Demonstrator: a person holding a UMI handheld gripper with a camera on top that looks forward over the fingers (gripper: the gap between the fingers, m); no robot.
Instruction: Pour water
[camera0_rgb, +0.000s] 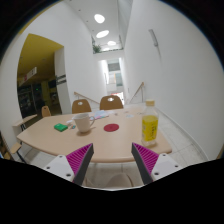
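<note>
A clear bottle (150, 123) with yellow liquid and a white cap stands on the pale round table (110, 141), at its right side, just beyond my right finger. A white cup (84, 122) stands on the table further left, beyond my left finger. My gripper (112, 156) is open and empty, its two magenta pads spread wide over the table's near edge. Nothing lies between the fingers.
A red round coaster (111, 127) lies between cup and bottle. A green flat object (63, 127) lies left of the cup. Two wooden chairs (111, 102) stand behind the table, another at the left (45, 112). White walls and a corridor lie beyond.
</note>
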